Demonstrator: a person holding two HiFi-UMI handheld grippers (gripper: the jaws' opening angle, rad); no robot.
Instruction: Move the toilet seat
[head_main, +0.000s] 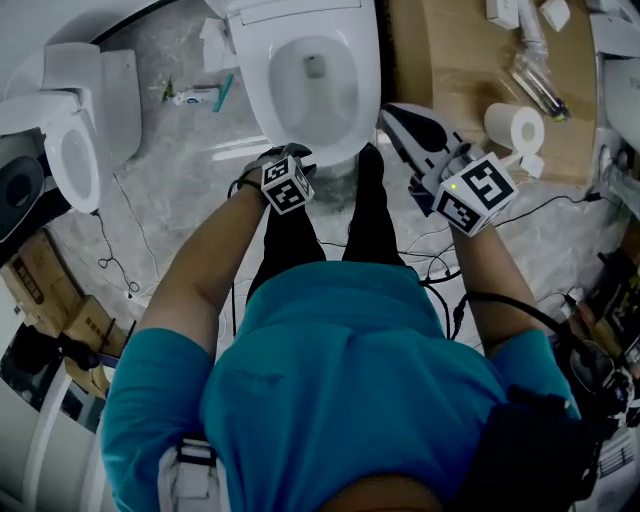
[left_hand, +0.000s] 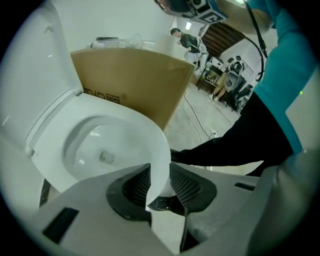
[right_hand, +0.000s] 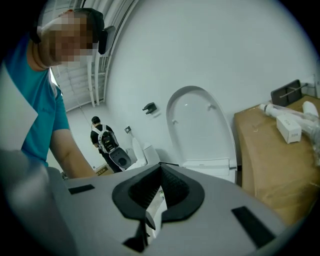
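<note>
The jaws of my left gripper (left_hand: 160, 189) stand released, astride the front rim of the toilet seat (left_hand: 152, 136), which lies down on the bowl (left_hand: 90, 145); the jaws of my right gripper (right_hand: 149, 216) are clenched on nothing, off the bowl's front right; lid (right_hand: 200, 125) upright.

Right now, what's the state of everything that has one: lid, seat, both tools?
Toilet lid: up, leaning back.
Toilet seat: down on the bowl.
Left tool: open, jaws either side of the seat's front edge.
Right tool: shut, nothing between the jaws, pointed towards the raised lid.
</note>
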